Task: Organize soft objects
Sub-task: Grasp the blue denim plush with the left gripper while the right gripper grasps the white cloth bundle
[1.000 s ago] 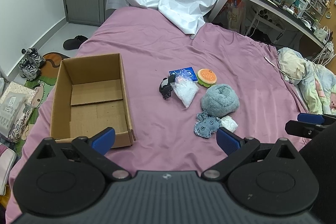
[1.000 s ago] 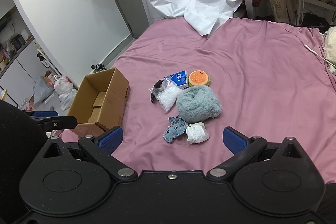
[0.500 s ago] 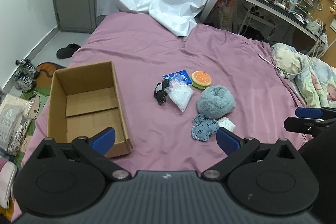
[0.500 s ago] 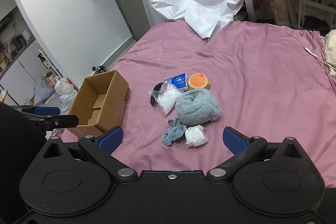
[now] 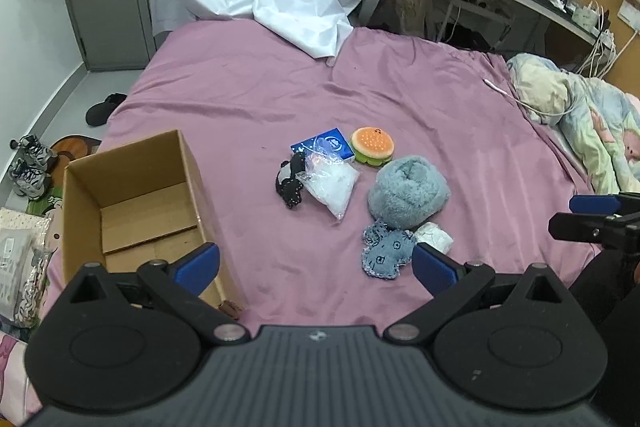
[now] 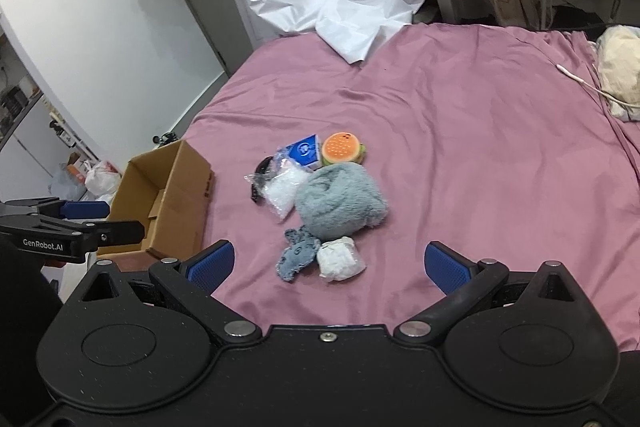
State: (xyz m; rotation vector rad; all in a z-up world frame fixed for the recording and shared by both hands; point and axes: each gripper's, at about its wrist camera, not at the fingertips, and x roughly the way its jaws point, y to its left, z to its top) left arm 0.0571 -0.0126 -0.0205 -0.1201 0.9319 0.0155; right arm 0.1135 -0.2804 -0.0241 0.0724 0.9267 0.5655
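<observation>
Grippers are both hovering above the purple bedsheet (image 5: 420, 99): the left gripper (image 5: 316, 267) and the right gripper (image 6: 328, 265) are each spreading their blue fingers wide, gripping nothing. Soft objects are lying clustered at twelve o'clock of both, the fluffy grey bundle (image 5: 408, 193) touching the denim toy (image 5: 384, 255) and white wad (image 6: 340, 258). An open cardboard box (image 5: 132, 199) is sitting at ten o'clock.

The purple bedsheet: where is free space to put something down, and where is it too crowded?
Bare purple bedsheet lies between the cardboard box and the pile, and a wider patch lies between the pile and the patterned blanket. The box interior shows nothing inside. It is crowded around the grey fluffy plush, where the burger toy, clear bag and denim toy cluster.
</observation>
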